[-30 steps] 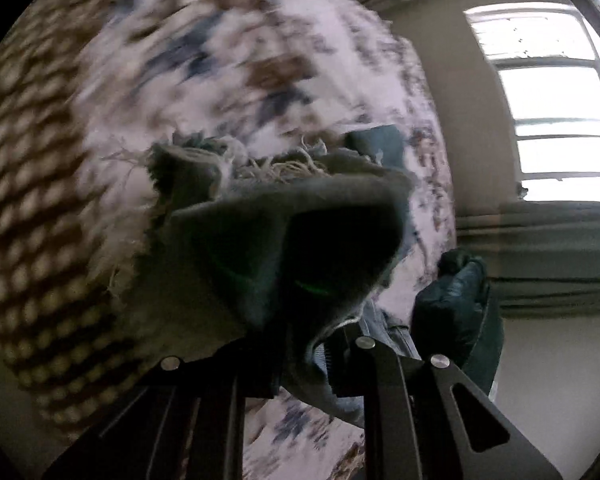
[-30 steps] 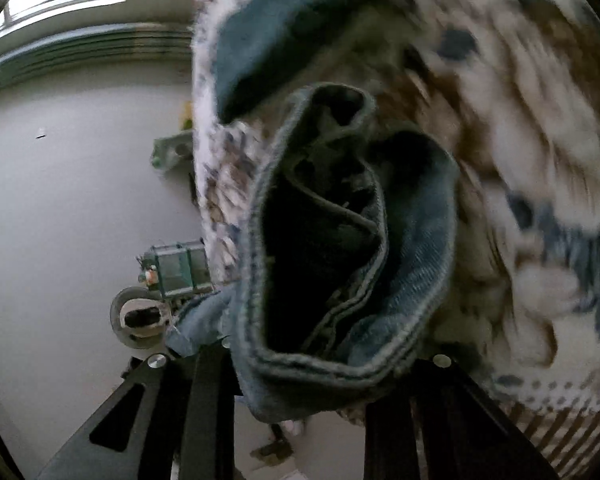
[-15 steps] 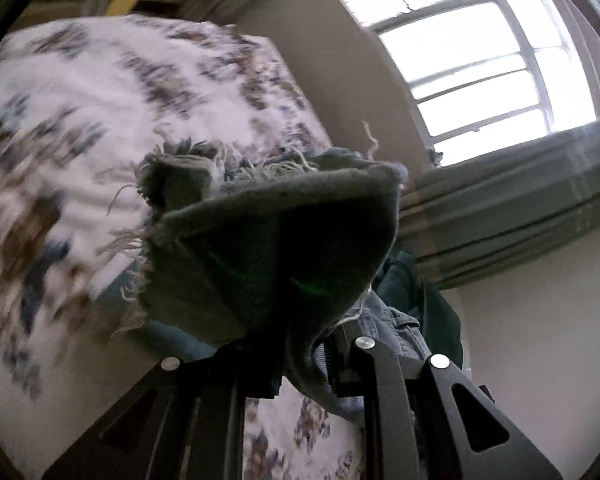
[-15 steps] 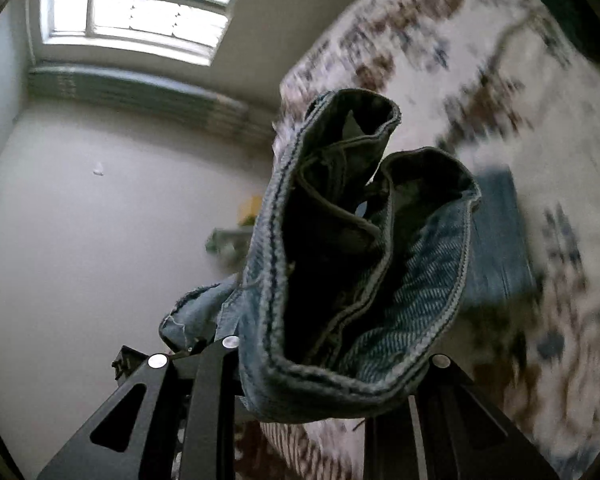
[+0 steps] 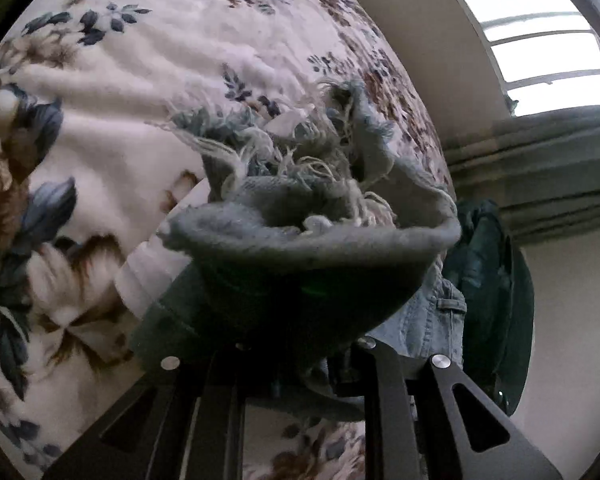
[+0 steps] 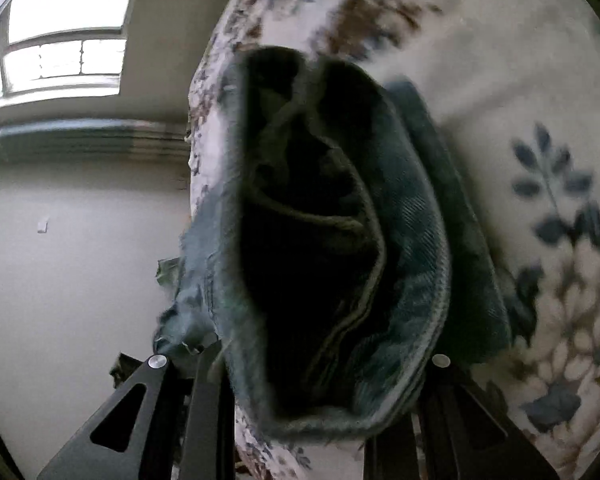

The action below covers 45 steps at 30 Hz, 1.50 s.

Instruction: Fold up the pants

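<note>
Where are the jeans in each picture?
Left wrist view: jeans bunched in the middle, frayed hem up, clamped in the left tongs.
Right wrist view: jeans fill the middle, clamped in the right tongs.
Shared landmark: the flowery blanket.

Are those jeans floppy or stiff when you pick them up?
Probably floppy: the jeans bunch into soft folds in the right gripper. The frayed hem droops over the left gripper, so it likely sags. Thick denim suggests some weight.

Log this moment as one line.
left gripper: shut on jeans, frayed hem | right gripper: shut on jeans, stitched edge | below: floral blanket
</note>
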Tool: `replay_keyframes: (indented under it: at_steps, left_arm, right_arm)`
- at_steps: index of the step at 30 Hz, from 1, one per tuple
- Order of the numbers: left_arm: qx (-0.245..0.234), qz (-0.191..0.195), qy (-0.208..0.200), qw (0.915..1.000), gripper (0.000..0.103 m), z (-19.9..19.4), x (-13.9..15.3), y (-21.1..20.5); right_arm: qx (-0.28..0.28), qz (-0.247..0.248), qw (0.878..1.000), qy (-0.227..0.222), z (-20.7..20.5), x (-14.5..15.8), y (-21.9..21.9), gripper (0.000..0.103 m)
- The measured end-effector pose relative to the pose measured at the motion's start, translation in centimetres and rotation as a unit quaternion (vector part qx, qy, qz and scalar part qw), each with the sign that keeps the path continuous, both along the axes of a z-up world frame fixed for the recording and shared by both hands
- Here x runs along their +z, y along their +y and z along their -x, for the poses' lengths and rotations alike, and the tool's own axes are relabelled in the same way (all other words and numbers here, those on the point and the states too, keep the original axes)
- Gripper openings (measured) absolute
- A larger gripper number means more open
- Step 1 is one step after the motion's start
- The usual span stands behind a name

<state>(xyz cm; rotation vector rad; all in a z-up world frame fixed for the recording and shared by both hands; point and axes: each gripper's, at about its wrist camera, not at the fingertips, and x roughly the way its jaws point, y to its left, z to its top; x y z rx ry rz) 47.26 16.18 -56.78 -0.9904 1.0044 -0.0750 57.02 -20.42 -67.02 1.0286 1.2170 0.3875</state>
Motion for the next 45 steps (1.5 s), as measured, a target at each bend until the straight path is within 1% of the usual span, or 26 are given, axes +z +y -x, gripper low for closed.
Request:
replay_keyframes:
  at_steps: [1, 3, 4, 5, 6, 8, 10, 11, 12, 13, 14, 15, 16, 17, 18, 19, 20, 21, 23, 25, 26, 29, 32, 38, 41, 45]
  left_arm:
    - [-0.003, 0.001, -0.001, 1.0, 0.018, 0.3, 0.2, 0.1]
    - [-0.005, 0.008, 0.008, 0.9999, 0.025, 0.8, 0.5, 0.5]
    - [-0.007, 0.018, 0.013, 0.9997, 0.026, 1.0, 0.5, 0.9]
    - [-0.009, 0.021, 0.017, 0.9996, 0.026, 1.1, 0.5, 1.2]
    - [-0.011, 0.027, 0.021, 0.9994, 0.026, 1.2, 0.6, 1.4]
    - [-0.012, 0.036, 0.031, 0.9988, 0.026, 1.3, 0.8, 2.4]
    - [-0.001, 0.019, 0.039, 0.9991, 0.034, 2.5, 2.0, 3.2]
    - [0.0, 0.011, 0.042, 0.9991, 0.041, 2.5, 2.1, 3.4]
    - [0.0, -0.013, 0.051, 0.9986, 0.052, 3.0, 2.9, 3.6]
    - [-0.006, -0.05, 0.063, 0.9967, 0.057, 3.4, 3.7, 3.6]
    - [-0.012, -0.07, 0.065, 0.9954, 0.062, 3.4, 4.1, 3.4]
    - [-0.027, -0.119, 0.069, 0.9902, 0.063, 3.6, 5.3, 2.8]
    - [-0.047, -0.179, 0.074, 0.9799, 0.064, 3.7, 6.6, 2.0]
    - [-0.063, -0.222, 0.069, 0.9705, 0.071, 3.8, 7.7, 1.1]
    - [-0.075, -0.259, 0.065, 0.9607, 0.077, 4.1, 8.7, 0.3]
    - [-0.085, -0.299, 0.061, 0.9484, 0.079, 4.5, 9.8, -0.6]
    - [-0.095, -0.332, 0.05, 0.9372, 0.084, 5.1, 11.1, -1.4]
    - [-0.103, -0.352, 0.043, 0.9294, 0.086, 5.5, 12.0, -2.1]
    - [-0.116, -0.389, 0.032, 0.9132, 0.086, 6.5, 14.4, -3.3]
    - [-0.126, -0.409, 0.02, 0.9037, 0.086, 7.3, 16.6, -4.3]
    - [-0.128, -0.414, 0.017, 0.901, 0.086, 7.7, 17.2, -4.5]
    - [-0.132, -0.432, -0.004, 0.8923, 0.086, 10.0, 21.2, -5.5]
    - [-0.135, -0.437, -0.021, 0.889, 0.086, 12.0, 24.2, -6.4]
    - [-0.136, -0.44, -0.05, 0.8863, 0.086, 18.7, 31.1, -8.2]
    - [-0.135, -0.441, -0.064, 0.8848, 0.086, 22.4, 34.5, -9.0]
    - [-0.133, -0.444, -0.083, 0.8821, 0.086, 27.5, 39.3, -9.9]
  right_arm:
    - [-0.002, 0.002, 1.0, 0.004, 0.2, -0.4, 0.0, 0.031]
    - [-0.016, -0.018, 0.999, 0.023, 0.5, -0.9, -0.5, 0.042]
    - [-0.024, -0.025, 0.999, 0.031, 0.9, -0.9, -0.8, 0.045]
    - [-0.029, -0.014, 0.999, 0.031, 1.1, -0.7, -1.0, 0.047]
    - [-0.031, 0.004, 0.999, 0.029, 1.2, 0.0, -1.1, 0.053]
    - [-0.032, 0.022, 0.999, 0.029, 1.5, 0.6, -1.2, 0.054]
    - [-0.033, 0.057, 0.997, 0.032, 2.1, 1.9, -1.2, 0.06]
    - [-0.028, 0.081, 0.996, 0.033, 2.7, 2.8, -1.0, 0.062]
    - [-0.022, 0.109, 0.993, 0.032, 3.6, 4.1, -0.7, 0.065]
    - [-0.015, 0.139, 0.99, 0.029, 4.0, 5.1, -0.5, 0.072]
    - [-0.003, 0.185, 0.983, 0.021, 4.4, 6.4, 0.2, 0.077]
    - [0.006, 0.22, 0.975, 0.015, 4.9, 7.5, 0.8, 0.087]
    - [0.02, 0.271, 0.962, 0.005, 5.4, 9.0, 1.8, 0.091]
    - [0.029, 0.305, 0.952, -0.003, 6.0, 9.9, 2.6, 0.091]
    - [0.038, 0.35, 0.936, -0.012, 6.6, 11.3, 3.6, 0.092]
    - [0.045, 0.391, 0.919, -0.022, 7.5, 12.8, 4.6, 0.093]
    - [0.049, 0.413, 0.909, -0.029, 8.8, 14.4, 5.2, 0.094]
    - [0.051, 0.437, 0.897, -0.038, 9.8, 15.9, 6.0, 0.094]
    - [0.045, 0.468, 0.881, -0.052, 11.3, 18.4, 6.7, 0.094]
    - [0.035, 0.492, 0.868, -0.064, 13.0, 21.3, 7.1, 0.094]
    - [0.032, 0.491, 0.868, -0.069, 14.0, 22.8, 7.0, 0.094]
    - [0.023, 0.495, 0.865, -0.079, 16.7, 27.0, 7.1, 0.094]
    - [0.012, 0.493, 0.865, -0.091, 20.0, 31.3, 6.6, 0.094]
    - [0.005, 0.495, 0.86, -0.123, 27.1, 39.4, 6.1, 0.094]
    - [0.001, 0.498, 0.855, -0.144, 31.4, 43.6, 6.0, 0.094]
    - [0.003, 0.492, 0.854, -0.169, 37.3, 49.5, 6.0, 0.094]
